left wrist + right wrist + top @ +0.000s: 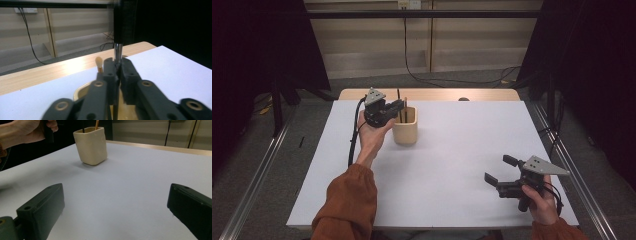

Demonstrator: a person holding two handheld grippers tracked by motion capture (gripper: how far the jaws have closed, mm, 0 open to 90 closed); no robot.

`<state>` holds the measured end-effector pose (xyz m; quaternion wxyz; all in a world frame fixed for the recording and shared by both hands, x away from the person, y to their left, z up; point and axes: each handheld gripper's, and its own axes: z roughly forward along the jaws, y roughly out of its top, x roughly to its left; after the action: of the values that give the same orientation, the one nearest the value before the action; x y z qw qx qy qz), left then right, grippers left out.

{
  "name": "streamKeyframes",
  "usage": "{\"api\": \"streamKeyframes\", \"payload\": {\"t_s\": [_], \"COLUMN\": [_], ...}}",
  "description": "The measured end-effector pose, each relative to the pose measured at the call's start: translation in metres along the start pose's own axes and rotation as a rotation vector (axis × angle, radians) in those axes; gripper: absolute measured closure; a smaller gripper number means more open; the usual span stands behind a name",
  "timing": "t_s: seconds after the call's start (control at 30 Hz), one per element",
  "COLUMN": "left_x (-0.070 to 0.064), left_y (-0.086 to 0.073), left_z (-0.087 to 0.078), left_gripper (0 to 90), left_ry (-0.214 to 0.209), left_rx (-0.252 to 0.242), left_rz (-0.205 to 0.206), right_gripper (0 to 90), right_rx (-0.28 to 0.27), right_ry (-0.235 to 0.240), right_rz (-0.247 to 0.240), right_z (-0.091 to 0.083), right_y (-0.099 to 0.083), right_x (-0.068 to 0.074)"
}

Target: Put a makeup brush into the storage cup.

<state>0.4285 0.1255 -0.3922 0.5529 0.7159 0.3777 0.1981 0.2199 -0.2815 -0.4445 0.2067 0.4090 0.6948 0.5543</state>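
high view: one cream cup (405,131) stands on the white tabletop (452,165), left of centre toward the far edge. two thin sticks stand in it, one dark brush handle (398,97) and one wooden brush (405,110). two hand-held grippers. the left hand-held gripper (398,106) is raised just over the cup's left rim, jaws pointing right and clamped on the dark brush handle, whose lower end sits inside the cup. the left hand (372,136) is below it, wrist bent up, forearm in a rust sleeve (346,205) coming from the bottom edge. the right hand-held gripper (501,169) is low at the near right of the tabletop, well apart from the cup, jaws spread and pointing left, held by the right hand (539,200).

left gripper view: two black jaws pressed together on the dark brush handle (117,53), which runs upright between them, with a silver ferrule just above the jaw tips. one wooden brush (99,63) with a pale rounded tip stands just left of the jaws. the cup's rim (81,91) shows below.

right gripper view: two jaws wide apart, nothing between them, bare tabletop (140,177) ahead. the one cup (91,145) stands upright farther off, two sticks rising from it. the left hand (27,132) is at upper left, beside the cup.
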Motion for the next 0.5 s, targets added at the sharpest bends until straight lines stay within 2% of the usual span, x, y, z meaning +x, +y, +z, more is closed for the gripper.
{"api": "streamKeyframes", "payload": {"t_s": [0.17,0.27,0.43,0.5], "left_x": [0.002,0.0027,0.0039,0.0034], "left_y": [-0.0005,-0.0002,0.0006,0.0002], "left_z": [-0.0005,-0.0011,-0.0017,-0.0014], "left_gripper": [57.9,50.5,32.2,25.2], "left_ry": [0.028,0.028,0.018,0.004], "left_rx": [-0.006,-0.012,-0.015,-0.014], "left_rz": [-0.005,-0.007,-0.014,-0.032], "right_gripper": [0.6,0.6,0.6,0.6], "right_rx": [-0.003,-0.002,-0.001,-0.001], "right_ry": [0.0,-0.001,0.0,-0.001], "right_rz": [0.003,0.003,0.006,0.005], "right_z": [0.0001,0.0,0.0,0.0001], "right_y": [0.0001,0.0,-0.0002,-0.0002], "right_x": [-0.0002,-0.0003,-0.001,-0.0012]}}
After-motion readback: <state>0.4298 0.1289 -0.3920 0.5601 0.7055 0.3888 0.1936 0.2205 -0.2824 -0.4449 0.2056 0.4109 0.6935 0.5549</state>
